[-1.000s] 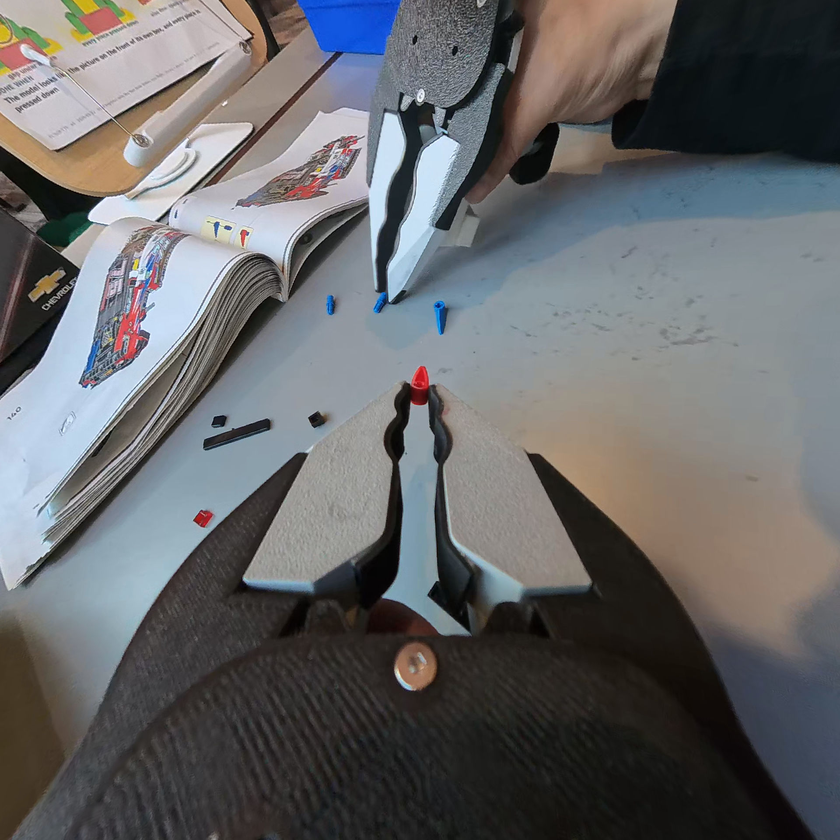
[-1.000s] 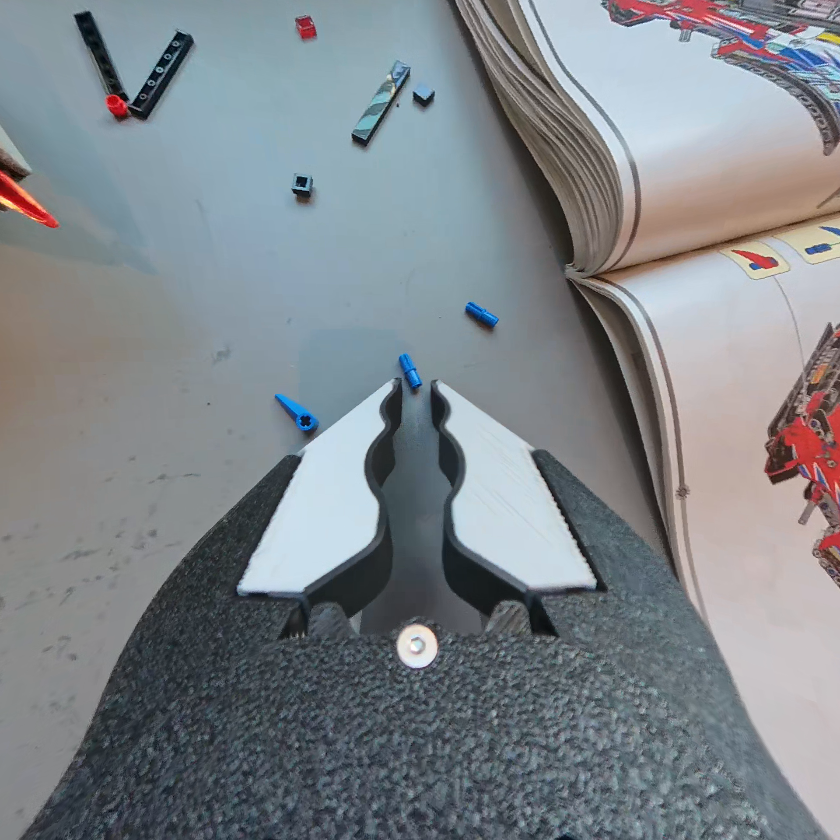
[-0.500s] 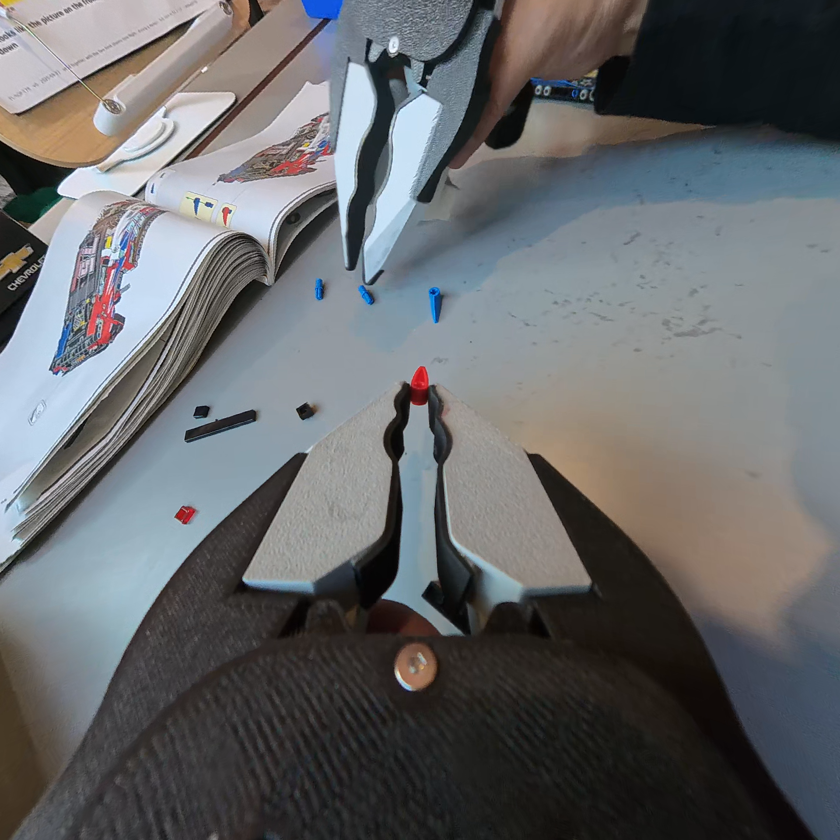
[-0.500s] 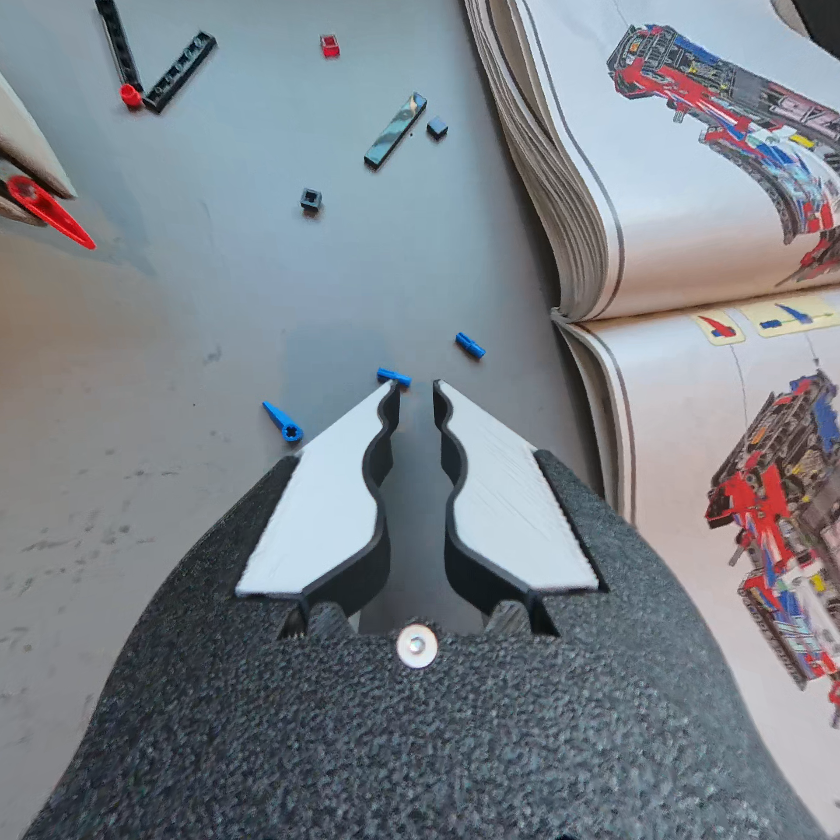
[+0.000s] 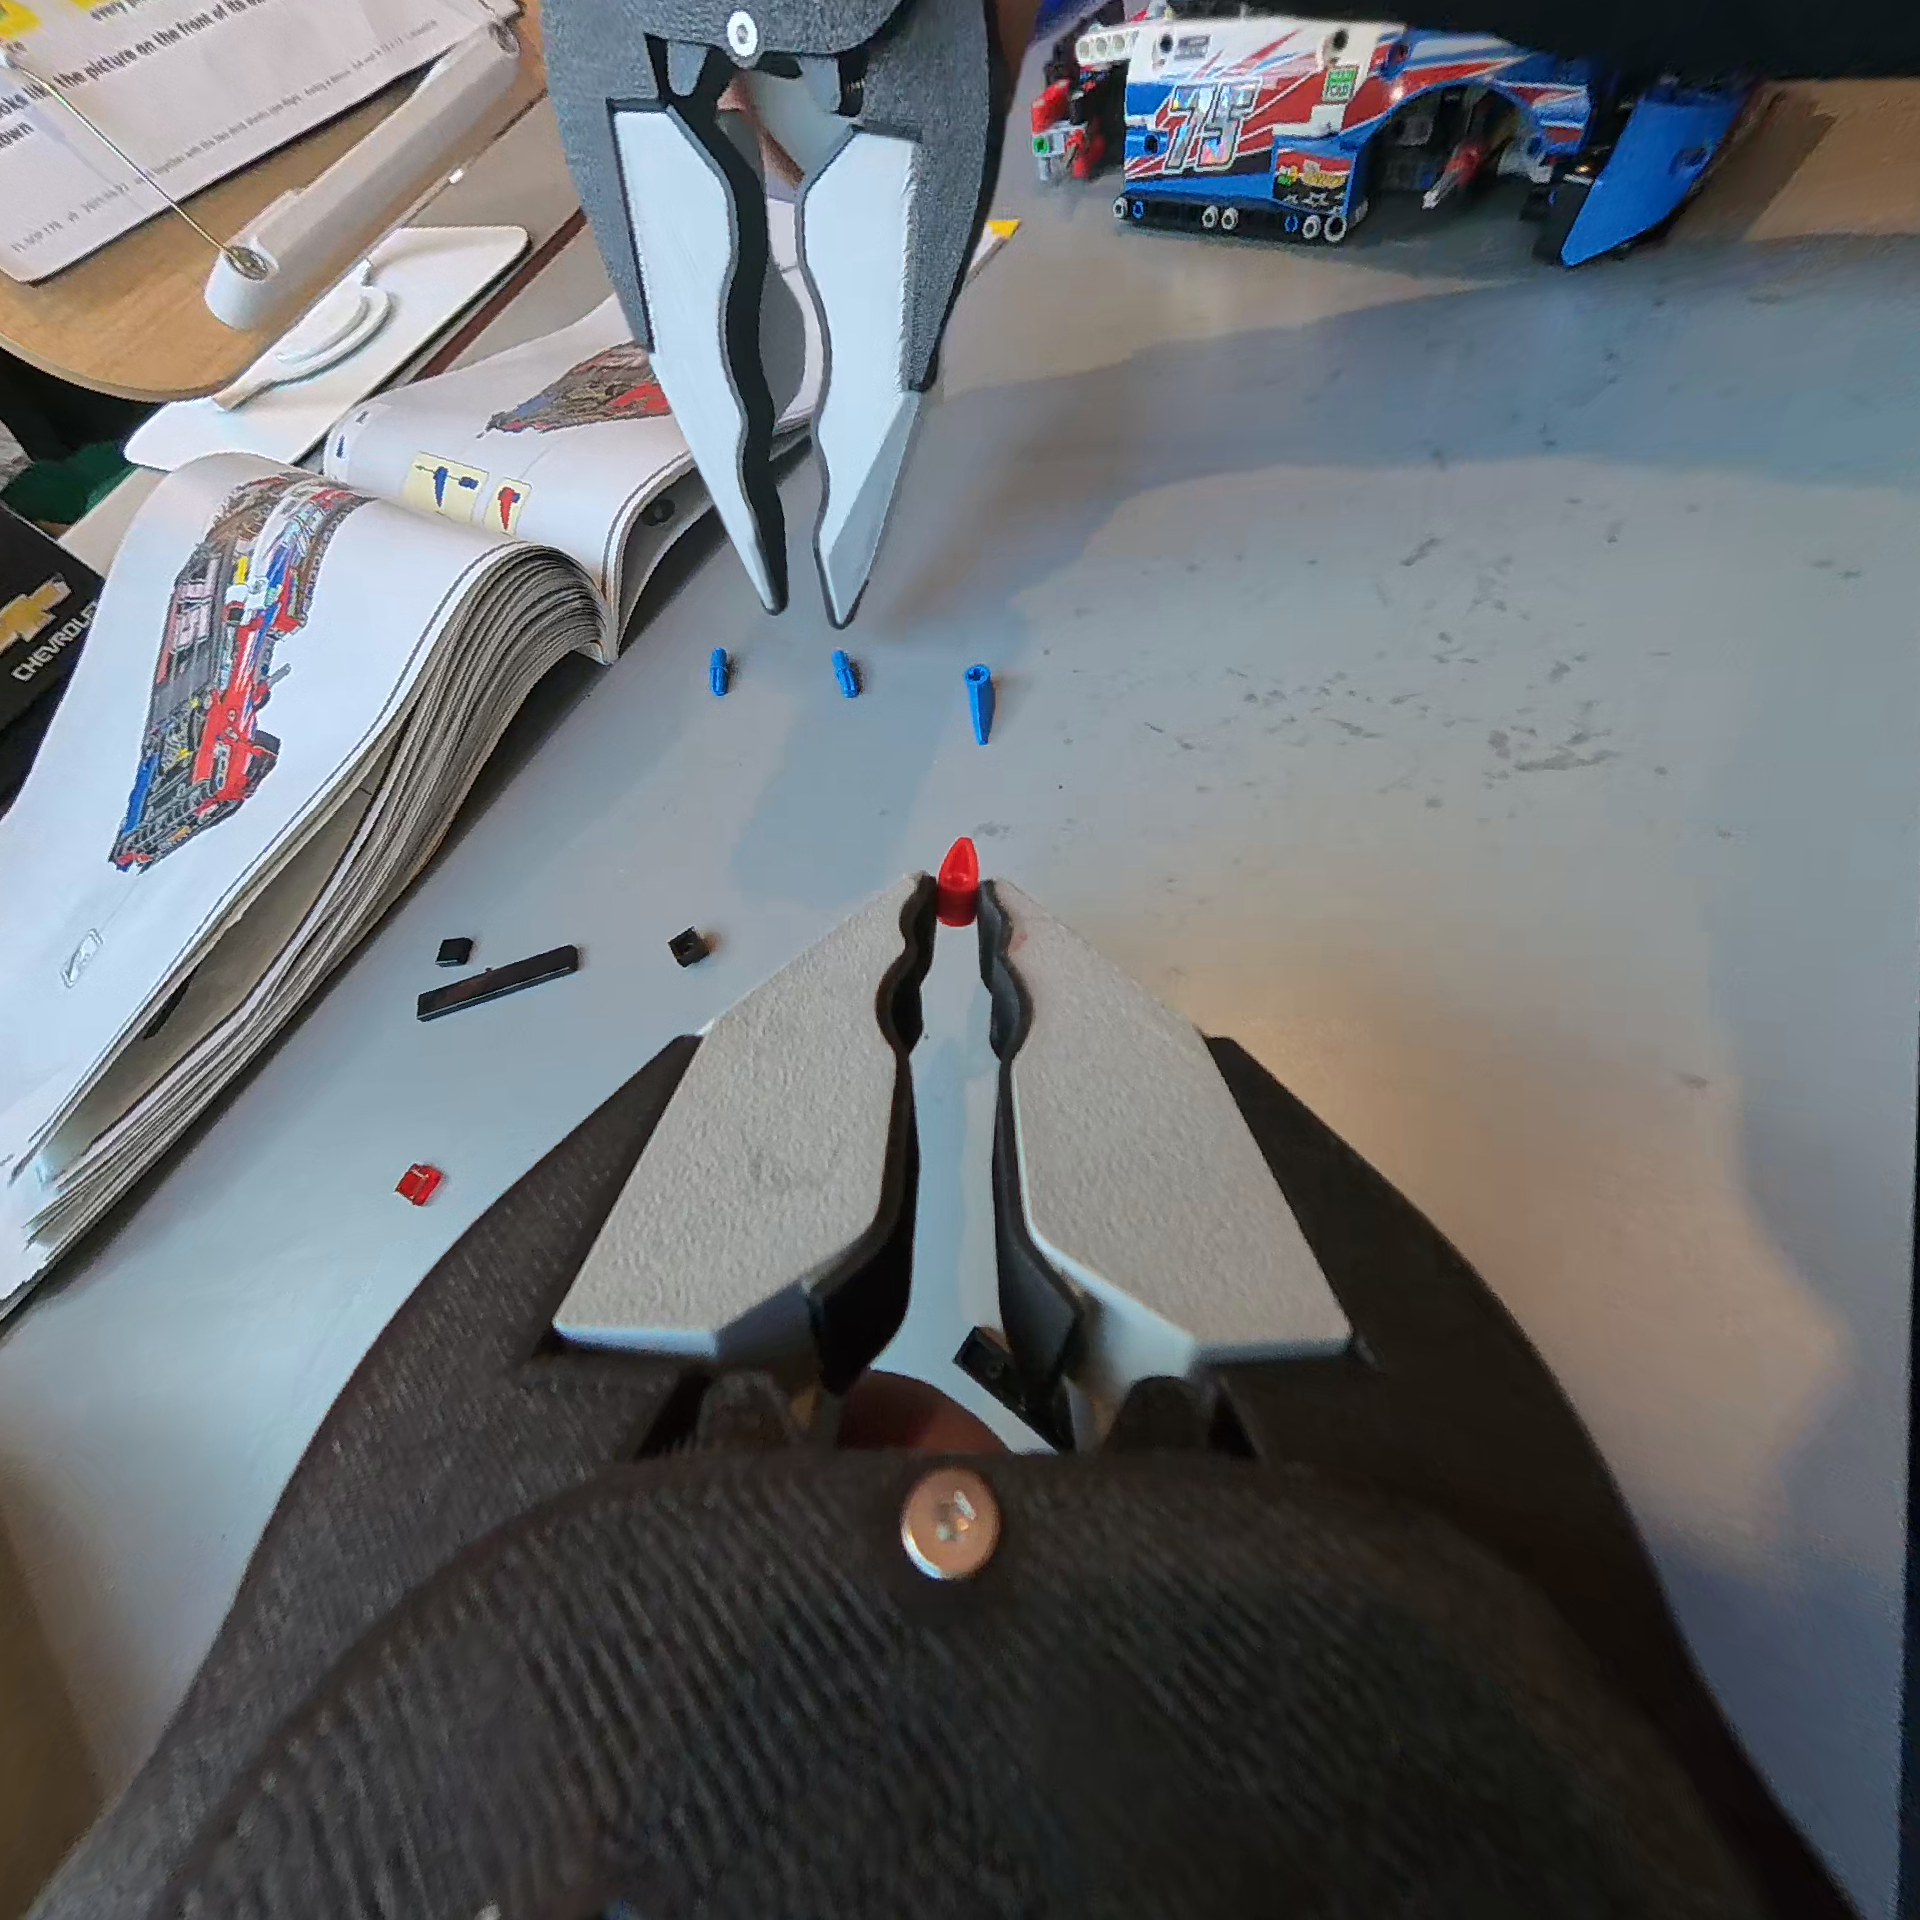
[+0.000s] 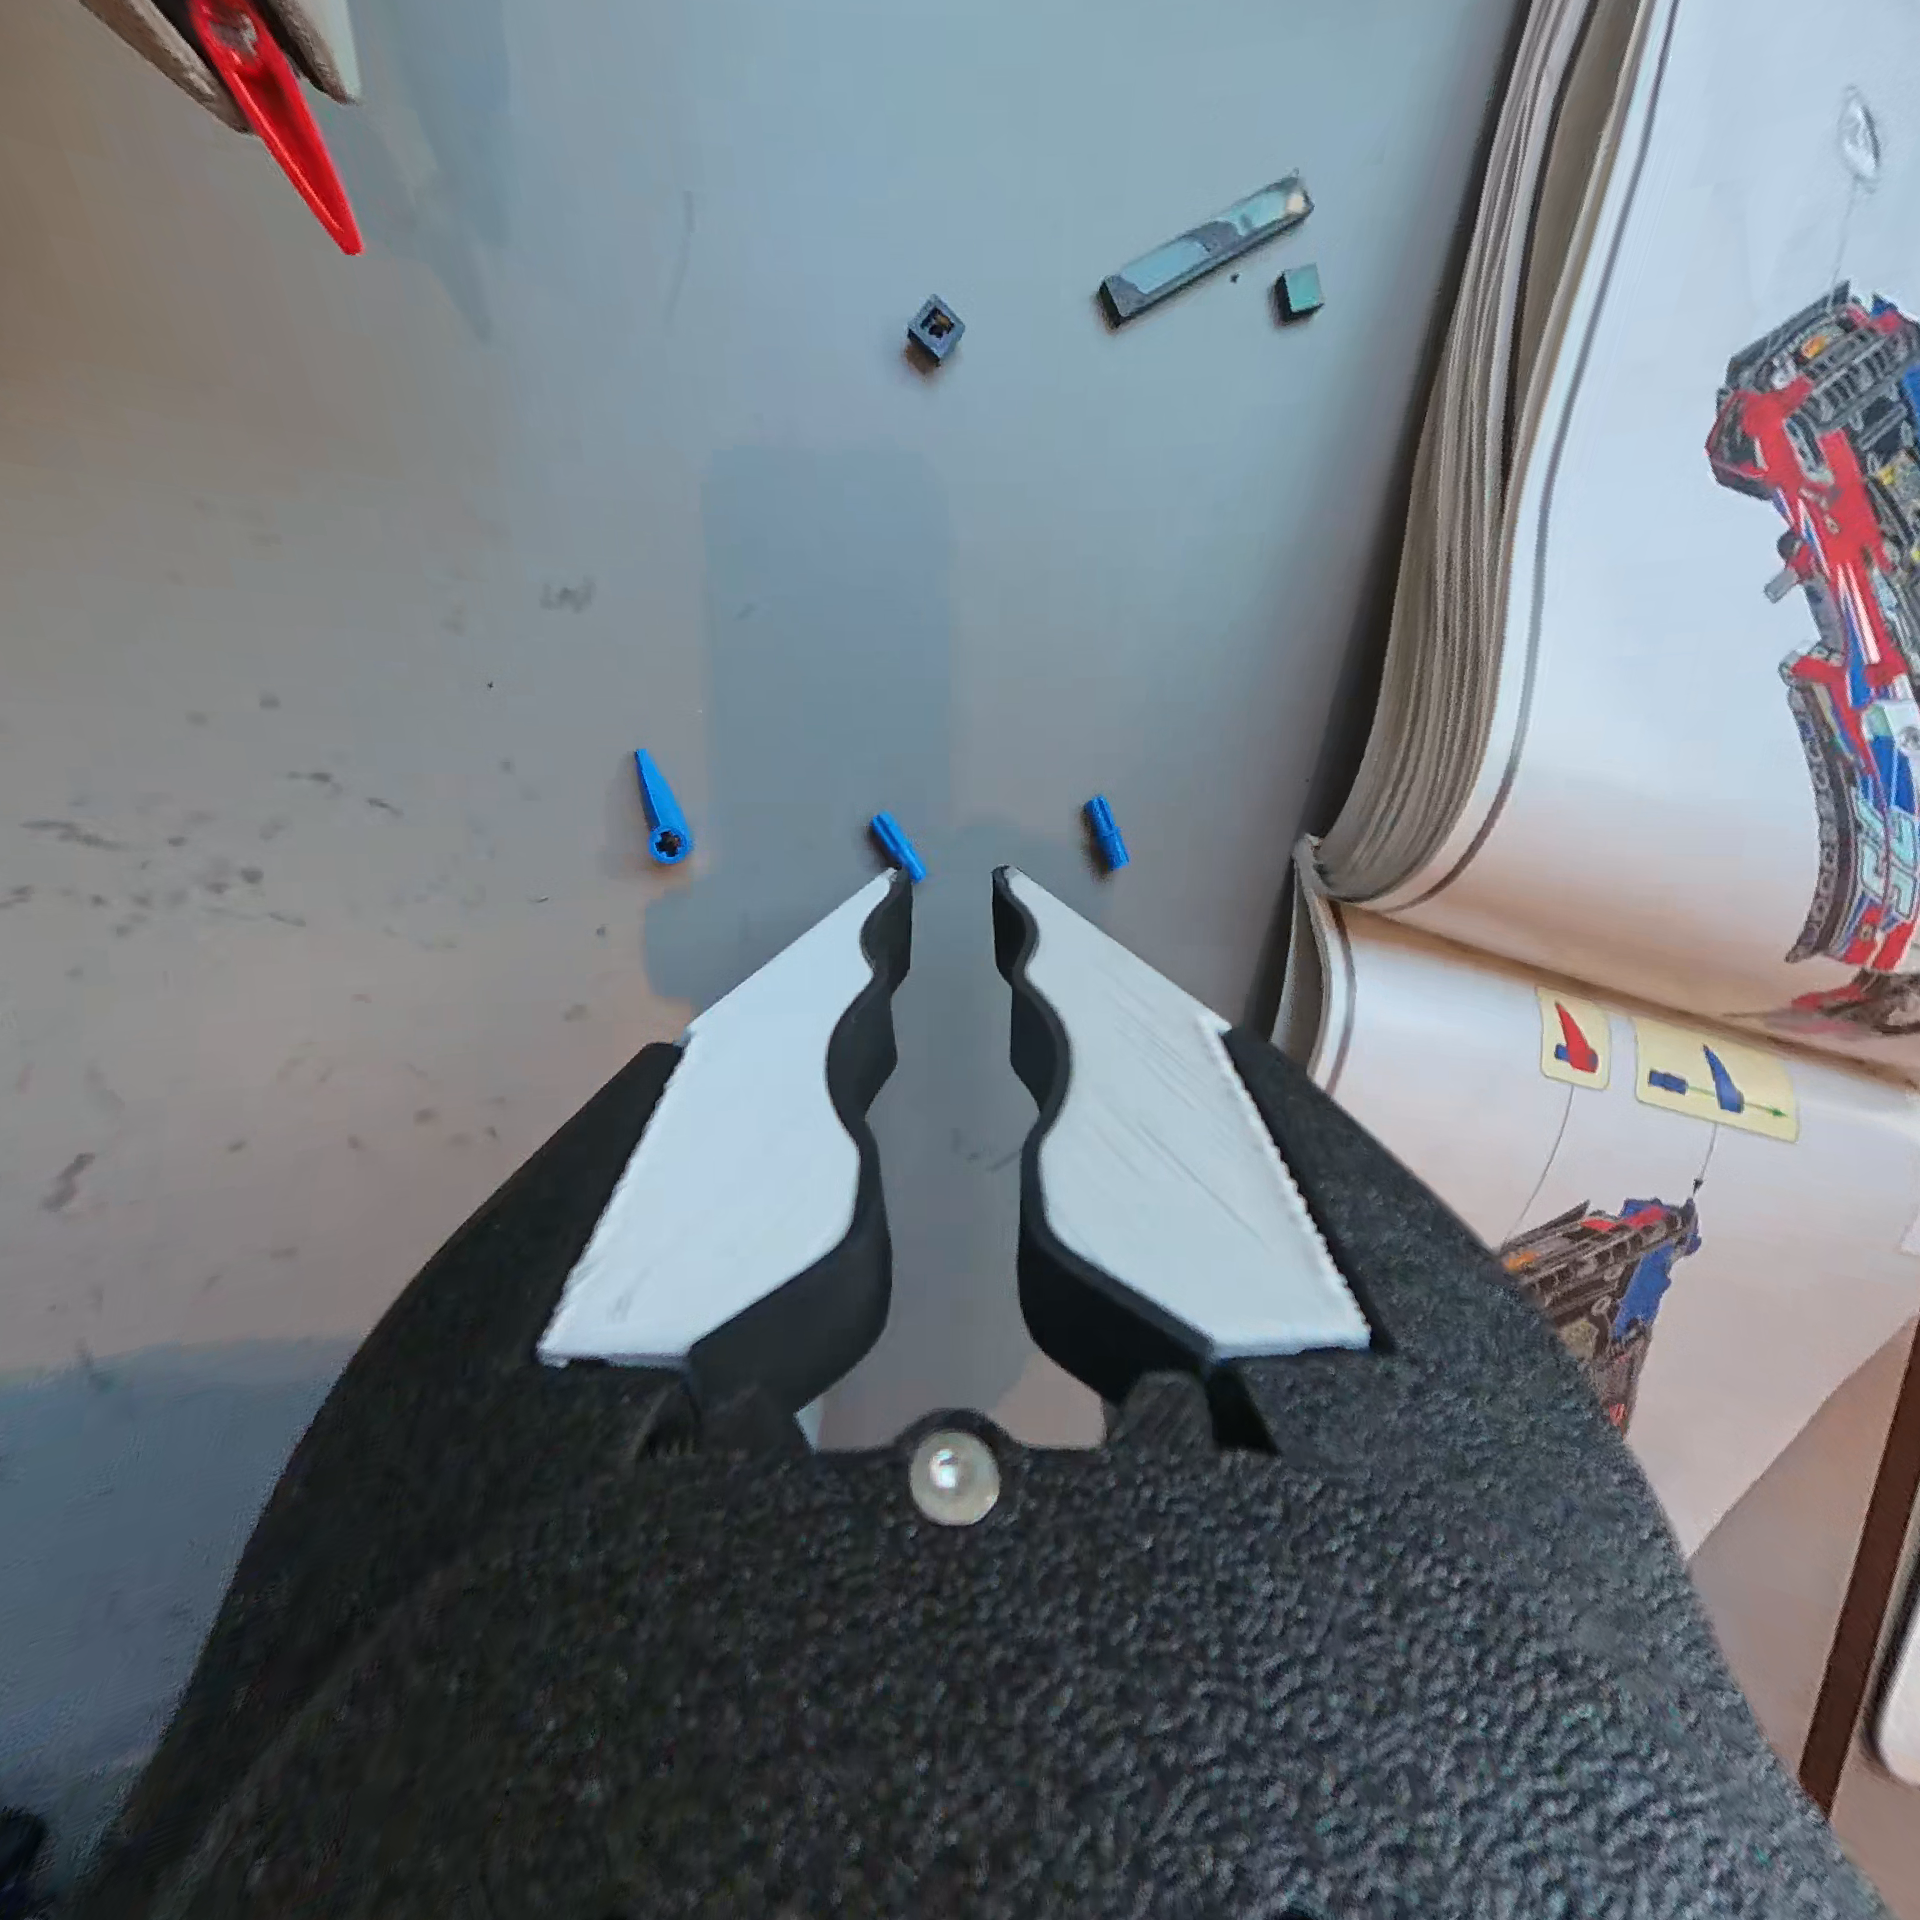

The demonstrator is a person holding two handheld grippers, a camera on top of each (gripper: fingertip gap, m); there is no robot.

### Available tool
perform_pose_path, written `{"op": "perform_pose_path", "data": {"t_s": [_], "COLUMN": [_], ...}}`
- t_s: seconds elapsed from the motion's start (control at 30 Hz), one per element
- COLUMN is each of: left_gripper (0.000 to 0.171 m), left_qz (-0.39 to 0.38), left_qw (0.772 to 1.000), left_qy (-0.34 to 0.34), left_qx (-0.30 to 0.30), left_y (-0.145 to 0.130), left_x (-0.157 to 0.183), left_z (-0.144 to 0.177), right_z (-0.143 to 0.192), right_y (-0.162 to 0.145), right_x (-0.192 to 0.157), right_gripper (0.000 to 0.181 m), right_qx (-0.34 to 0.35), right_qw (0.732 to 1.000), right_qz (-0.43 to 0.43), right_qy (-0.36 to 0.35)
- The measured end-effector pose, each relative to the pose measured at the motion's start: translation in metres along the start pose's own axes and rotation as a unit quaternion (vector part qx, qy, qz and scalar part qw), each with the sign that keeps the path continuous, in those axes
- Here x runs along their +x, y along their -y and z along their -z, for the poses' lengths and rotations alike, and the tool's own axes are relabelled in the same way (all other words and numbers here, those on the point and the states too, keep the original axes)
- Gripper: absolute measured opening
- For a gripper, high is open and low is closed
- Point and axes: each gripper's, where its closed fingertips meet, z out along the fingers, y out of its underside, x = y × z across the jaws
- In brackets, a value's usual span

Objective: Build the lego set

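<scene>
Now the left claw (image 5: pixel 957 883) pinches a red spike (image 5: pixel 956 881); the right claw (image 6: pixel 951 883), spread, must close on the blue pin (image 6: pixel 898 846) beside its tip.

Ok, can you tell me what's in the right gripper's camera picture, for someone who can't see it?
An open, empty right gripper hovers over a grey table, its tips just short of a small blue peg. Another blue peg and a blue cone piece lie either side, with an open instruction book at right.
</scene>
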Motion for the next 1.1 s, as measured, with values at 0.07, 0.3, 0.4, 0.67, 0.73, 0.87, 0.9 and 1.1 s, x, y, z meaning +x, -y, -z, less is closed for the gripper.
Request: {"op": "perform_pose_path", "data": {"t_s": [0.07, 0.3, 0.4, 0.67, 0.73, 0.87, 0.9, 1.1], "left_gripper": [0.004, 0.004, 0.004, 0.004, 0.004, 0.004, 0.004, 0.004], "left_qz": [0.000, -0.002, -0.002, -0.004, 0.000, -0.002, -0.002, -0.005], "left_qw": [1.000, 1.000, 1.000, 1.000, 1.000, 1.000, 1.000, 1.000], "left_qy": [0.000, -0.005, -0.010, -0.012, -0.015, -0.013, -0.013, -0.014], "left_qx": [0.001, -0.003, -0.005, -0.015, -0.015, -0.018, -0.018, -0.018], "left_y": [0.000, -0.001, -0.002, -0.005, -0.005, -0.006, -0.006, -0.005], "left_x": [0.000, 0.002, 0.004, 0.005, 0.006, 0.007, 0.007, 0.008], "left_z": [0.000, -0.001, -0.002, -0.006, -0.006, -0.006, -0.006, -0.006], "right_z": [-0.002, -0.011, -0.012, -0.015, -0.015, -0.012, -0.011, -0.019], "right_y": [0.002, 0.000, -0.003, -0.003, -0.005, 0.001, 0.005, 0.008], "right_x": [-0.002, -0.005, -0.003, -0.014, -0.011, -0.004, -0.004, -0.006], "right_gripper": [0.014, 0.014, 0.013, 0.015, 0.014, 0.015, 0.014, 0.012], "right_qx": [0.001, 0.008, 0.012, 0.026, 0.023, 0.026, 0.028, -0.027], "right_qw": [1.000, 0.998, 0.998, 0.996, 0.996, 0.996, 0.996, 0.987], "right_qz": [0.010, 0.017, 0.014, -0.005, 0.008, 0.022, 0.032, 0.110], "right_qy": [0.021, 0.052, 0.064, 0.091, 0.082, 0.078, 0.082, 0.114]}}
